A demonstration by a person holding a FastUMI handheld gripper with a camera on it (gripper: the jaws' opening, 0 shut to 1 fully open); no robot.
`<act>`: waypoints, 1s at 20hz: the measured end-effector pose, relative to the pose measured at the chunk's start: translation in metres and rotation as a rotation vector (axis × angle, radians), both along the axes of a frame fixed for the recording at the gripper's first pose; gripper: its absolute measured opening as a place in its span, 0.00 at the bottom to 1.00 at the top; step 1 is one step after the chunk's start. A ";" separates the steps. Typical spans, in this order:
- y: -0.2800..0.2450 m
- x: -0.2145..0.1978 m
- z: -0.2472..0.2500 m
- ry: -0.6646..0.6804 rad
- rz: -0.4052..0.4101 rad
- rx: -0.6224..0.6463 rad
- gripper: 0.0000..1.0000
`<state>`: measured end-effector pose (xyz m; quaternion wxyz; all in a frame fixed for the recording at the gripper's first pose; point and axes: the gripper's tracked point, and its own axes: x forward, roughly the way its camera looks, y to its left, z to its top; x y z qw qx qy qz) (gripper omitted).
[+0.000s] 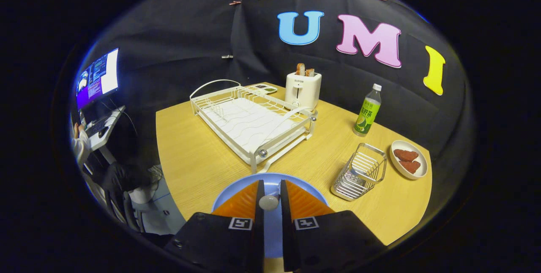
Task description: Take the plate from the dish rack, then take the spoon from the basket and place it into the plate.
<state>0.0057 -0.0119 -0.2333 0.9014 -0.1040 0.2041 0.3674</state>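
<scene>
Between the two orange fingers of our claw (269,199) we see a small pale rounded end, which we take to be the spoon (269,202), pinched in the narrow gap with both finger faces close against it. Only this rounded bit shows, so we cannot tell which end it is or how the rest hangs. We judge the spoon light, stiff and smooth, likely to slip or swivel if held by one thin end, so a firm pinch across the neck or handle would serve best. Directly under the spoon and the fingers lies the blue plate (236,188), flat on the table (198,159), its rim curving out on both sides of the claw. We judge the plate rigid, breakable and slick, best taken by its rim. It is already out of the rack, so what remains looks like lowering and releasing the spoon onto it. Just beyond the plate stands the white wire dish rack (253,121), with nothing in its slots. To the right of the plate sits the small wire basket (360,171), tilted, and beyond that basket a shallow white dish (396,164) holding two brown pieces. Behind the rack are a white toaster (303,90) with bread in it and a green bottle (367,112).
</scene>
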 end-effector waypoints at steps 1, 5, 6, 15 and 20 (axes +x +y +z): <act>0.001 -0.002 0.000 0.025 0.004 0.015 0.23; 0.008 -0.001 0.026 0.049 -0.008 0.086 0.82; 0.006 -0.001 0.043 0.042 -0.020 0.112 1.00; -0.012 0.019 0.157 -0.100 -0.269 0.238 0.99; -0.032 0.018 0.218 -0.204 -0.448 0.293 0.99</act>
